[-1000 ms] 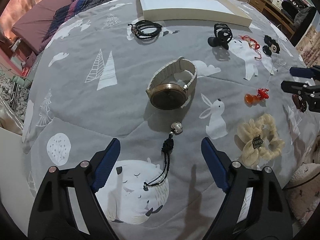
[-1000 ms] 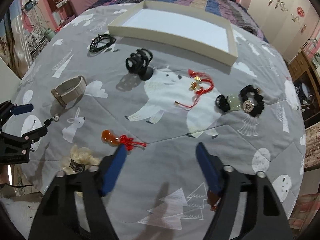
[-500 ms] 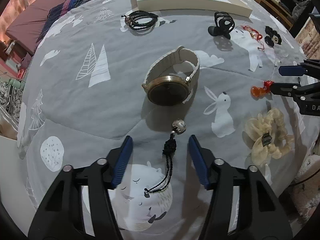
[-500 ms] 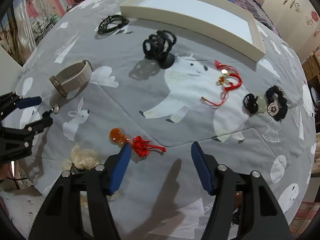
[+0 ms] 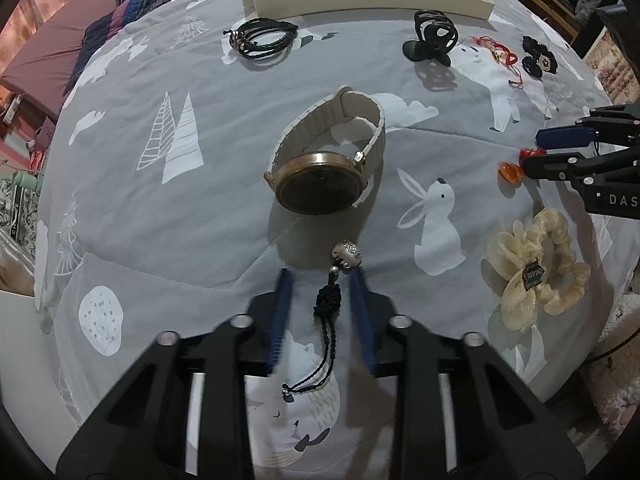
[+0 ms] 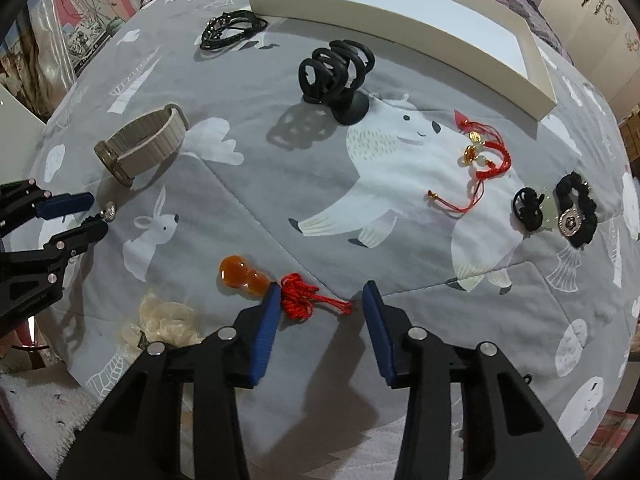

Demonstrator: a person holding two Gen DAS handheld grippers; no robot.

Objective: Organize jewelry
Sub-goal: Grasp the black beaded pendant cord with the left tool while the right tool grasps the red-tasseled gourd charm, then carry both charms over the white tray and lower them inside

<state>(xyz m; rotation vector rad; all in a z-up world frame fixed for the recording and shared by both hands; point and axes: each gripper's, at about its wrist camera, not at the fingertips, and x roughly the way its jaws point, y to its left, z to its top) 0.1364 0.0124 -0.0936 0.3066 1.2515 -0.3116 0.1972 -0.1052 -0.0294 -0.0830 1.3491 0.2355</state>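
A black cord charm (image 5: 328, 300) with a silver bead (image 5: 347, 256) lies on the grey printed quilt (image 5: 200, 216). My left gripper (image 5: 320, 276) points down over it, its jaws closing. The cord's knot sits between the blue pads (image 5: 280, 308), which stand apart from it. An orange gourd charm (image 6: 242, 276) with a red cord tassel (image 6: 304, 300) lies under my right gripper (image 6: 320, 290), whose jaws are also closing. The tassel is between its pads (image 6: 266, 320): the left one is at the red knot, the right one is clear of it.
A beige-strap watch (image 5: 328, 164) lies just beyond the black charm. Farther back are a black braided bracelet (image 5: 262, 38), a black claw clip (image 6: 336, 72), a red cord bracelet (image 6: 484, 156), a black scrunchie (image 6: 576, 208) and a white tray (image 6: 400, 20). A cream scrunchie (image 5: 536, 268) lies between the grippers.
Both grippers have come down closer to the quilt and their jaws have narrowed, the left around the black cord charm, the right around the red tassel.
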